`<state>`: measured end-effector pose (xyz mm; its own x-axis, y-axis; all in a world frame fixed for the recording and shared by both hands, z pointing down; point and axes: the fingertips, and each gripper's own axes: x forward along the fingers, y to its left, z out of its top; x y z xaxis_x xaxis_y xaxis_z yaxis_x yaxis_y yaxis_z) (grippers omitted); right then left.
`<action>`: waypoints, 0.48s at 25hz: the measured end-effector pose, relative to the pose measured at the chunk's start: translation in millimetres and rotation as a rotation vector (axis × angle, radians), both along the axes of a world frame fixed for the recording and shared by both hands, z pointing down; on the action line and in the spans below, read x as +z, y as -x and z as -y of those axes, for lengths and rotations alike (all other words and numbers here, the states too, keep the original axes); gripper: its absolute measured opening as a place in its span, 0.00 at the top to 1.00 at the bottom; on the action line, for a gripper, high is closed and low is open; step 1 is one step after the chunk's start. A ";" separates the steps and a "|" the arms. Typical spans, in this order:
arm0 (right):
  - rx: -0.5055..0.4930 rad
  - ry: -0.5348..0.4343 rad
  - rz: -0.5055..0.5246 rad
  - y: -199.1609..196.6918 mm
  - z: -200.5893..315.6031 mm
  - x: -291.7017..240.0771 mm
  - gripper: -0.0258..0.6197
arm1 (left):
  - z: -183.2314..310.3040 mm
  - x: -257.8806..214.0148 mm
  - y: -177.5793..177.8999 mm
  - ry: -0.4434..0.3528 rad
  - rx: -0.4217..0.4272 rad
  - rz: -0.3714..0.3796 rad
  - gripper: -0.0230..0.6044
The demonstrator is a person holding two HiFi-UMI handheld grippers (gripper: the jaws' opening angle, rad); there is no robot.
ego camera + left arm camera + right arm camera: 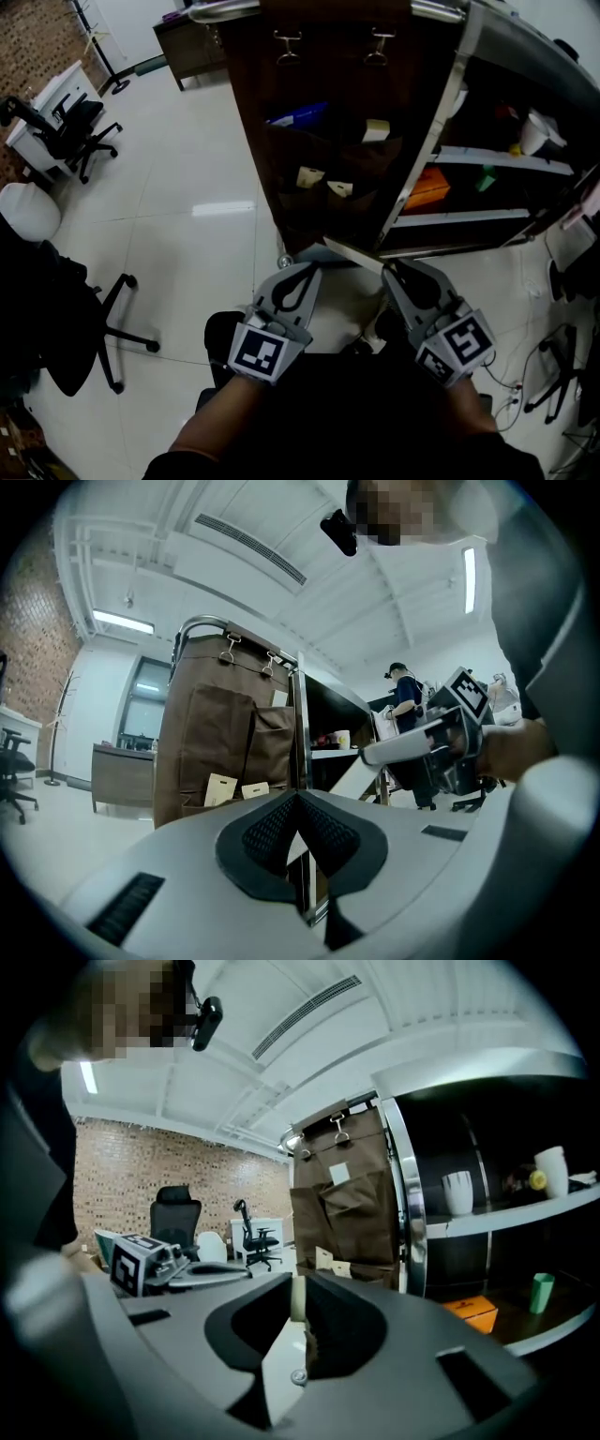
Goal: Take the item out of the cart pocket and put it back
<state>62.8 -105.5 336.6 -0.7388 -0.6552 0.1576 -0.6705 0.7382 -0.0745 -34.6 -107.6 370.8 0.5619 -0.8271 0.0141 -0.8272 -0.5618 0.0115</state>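
Floor [187,187] left of brown pocket panel [328,141] wide open: free swing room out to office chairs [73,129] far left; black chair [56,319] crowds near left. Panel itself blocks straight ahead. Entry only via pocket mouths, several already holding cards [309,176] and a blue pack [298,115]. Hooks [288,45] & top rail [225,9] close off above. Chrome post [424,150] runs down panel's right edge, betw. pockets and shelves [497,161] — shelves cluttered w/ cup [534,133], orange box [429,187]. Low in front, flat card [352,255] in right hand-held gripper [389,270] juts across toward left hand-held gripper [307,269] — tight gap betw. them.
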 end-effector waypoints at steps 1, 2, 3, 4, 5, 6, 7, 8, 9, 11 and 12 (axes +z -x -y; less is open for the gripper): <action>-0.009 0.009 -0.009 -0.1 -7.5 4.1 0.87 | -0.3 -0.4 -0.3 -0.002 0.001 0.001 0.96; -0.017 0.023 -0.019 -0.1 -14.0 9.9 0.87 | -0.8 -0.7 -0.8 -0.003 0.002 0.002 0.96; -0.024 0.041 -0.027 0.3 -19.4 16.5 0.87 | -1.4 -0.9 -1.3 -0.004 0.002 0.003 0.96; -0.030 0.059 -0.035 1.3 -23.6 23.2 0.87 | -1.9 -1.2 -1.7 -0.005 0.003 0.004 0.96; -0.034 0.076 -0.040 2.6 -26.7 29.2 0.87 | -2.5 -1.7 -2.2 -0.008 0.004 0.004 0.96; -0.036 0.089 -0.043 3.9 -28.8 33.9 0.87 | -3.4 -2.3 -2.6 -0.012 0.006 0.006 0.96; -0.036 0.099 -0.042 5.0 -30.1 37.0 0.87 | -4.5 -2.8 -2.9 -0.015 0.007 0.008 0.96; -0.035 0.104 -0.040 5.8 -30.6 38.6 0.87 | -5.6 -3.1 -3.1 -0.017 0.008 0.010 0.96; -0.035 0.106 -0.037 6.6 -30.4 38.8 0.87 | -6.6 -3.3 -3.1 -0.017 0.008 0.011 0.96; -0.036 0.101 -0.034 8.3 -28.8 37.4 0.87 | -7.7 -3.4 -3.0 -0.019 0.007 0.014 0.96; -0.038 0.097 -0.034 9.1 -27.8 36.7 0.87 | -8.1 -3.4 -2.9 -0.020 0.007 0.014 0.96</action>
